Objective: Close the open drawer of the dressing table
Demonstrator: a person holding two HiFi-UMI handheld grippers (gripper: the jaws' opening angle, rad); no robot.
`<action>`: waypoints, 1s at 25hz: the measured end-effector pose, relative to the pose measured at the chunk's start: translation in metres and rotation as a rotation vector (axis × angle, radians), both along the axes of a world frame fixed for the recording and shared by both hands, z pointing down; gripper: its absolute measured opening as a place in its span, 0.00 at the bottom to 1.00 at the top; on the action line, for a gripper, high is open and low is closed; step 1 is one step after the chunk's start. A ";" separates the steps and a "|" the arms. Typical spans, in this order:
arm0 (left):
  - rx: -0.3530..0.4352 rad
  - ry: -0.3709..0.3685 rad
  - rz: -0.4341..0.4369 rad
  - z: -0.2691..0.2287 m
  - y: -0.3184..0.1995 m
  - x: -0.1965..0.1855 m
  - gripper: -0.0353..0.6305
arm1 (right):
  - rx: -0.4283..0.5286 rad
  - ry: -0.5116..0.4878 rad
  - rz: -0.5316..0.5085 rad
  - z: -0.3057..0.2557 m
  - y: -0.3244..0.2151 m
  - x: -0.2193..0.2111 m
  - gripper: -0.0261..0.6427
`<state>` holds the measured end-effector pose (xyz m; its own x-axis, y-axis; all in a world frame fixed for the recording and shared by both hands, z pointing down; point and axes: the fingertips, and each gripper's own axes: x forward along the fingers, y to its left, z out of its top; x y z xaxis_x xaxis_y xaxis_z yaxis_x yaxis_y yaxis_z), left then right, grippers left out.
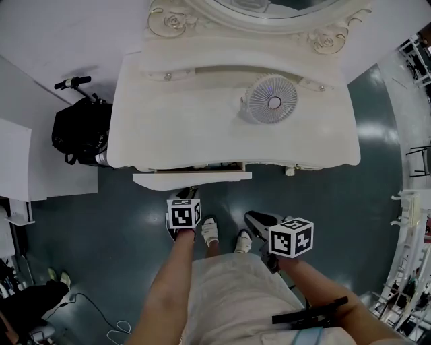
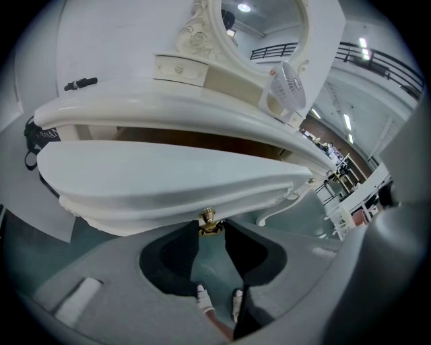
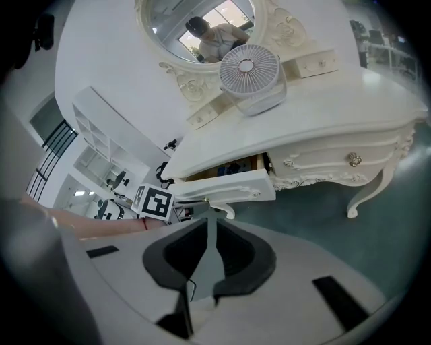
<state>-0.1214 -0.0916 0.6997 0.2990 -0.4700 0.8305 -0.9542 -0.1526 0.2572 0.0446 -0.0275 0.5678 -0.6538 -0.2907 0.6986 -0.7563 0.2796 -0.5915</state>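
Observation:
The white dressing table stands ahead of me, and its left drawer is pulled a little way out. In the left gripper view the drawer front fills the middle, with its gold knob at the lower edge. My left gripper has its jaw tips on either side of that knob and looks closed on it; in the head view the left gripper touches the drawer front. My right gripper hangs lower right, clear of the table. Seen from its own camera, the right gripper is shut and holds nothing.
A small white fan stands on the tabletop below the oval mirror. A black bag leans beside the table's left end. The right-hand drawer is closed. My feet stand on the green floor; racks line the right.

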 end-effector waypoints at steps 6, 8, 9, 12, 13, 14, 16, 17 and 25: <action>0.001 0.000 0.002 -0.001 -0.008 -0.001 0.24 | -0.006 0.003 0.005 0.001 -0.002 -0.001 0.11; 0.002 -0.002 0.003 -0.001 -0.012 -0.001 0.24 | -0.008 0.003 0.009 0.002 -0.004 -0.001 0.11; 0.002 -0.002 0.003 -0.001 -0.014 -0.001 0.24 | -0.009 0.003 0.011 0.002 -0.004 -0.001 0.11; 0.005 -0.002 0.006 0.000 -0.020 -0.001 0.24 | -0.011 0.005 0.014 0.004 -0.007 -0.001 0.11; 0.007 -0.003 0.008 0.000 -0.022 -0.001 0.24 | -0.012 0.006 0.014 0.004 -0.007 -0.001 0.11; 0.008 -0.005 0.010 -0.001 -0.024 -0.001 0.24 | -0.012 0.007 0.016 0.004 -0.008 -0.001 0.11; 0.007 -0.007 0.014 -0.001 -0.027 -0.001 0.24 | -0.014 0.008 0.021 0.005 -0.009 -0.001 0.11; 0.007 -0.007 0.015 -0.001 -0.029 -0.001 0.24 | -0.015 0.008 0.023 0.005 -0.009 -0.001 0.11; 0.025 -0.019 0.026 -0.001 -0.043 -0.002 0.24 | -0.023 0.010 0.034 0.010 -0.011 -0.002 0.11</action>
<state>-0.1233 -0.1345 0.6983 0.2957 -0.4827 0.8243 -0.9545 -0.1840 0.2346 0.0430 -0.0386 0.5774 -0.6370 -0.2964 0.7116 -0.7709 0.2400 -0.5901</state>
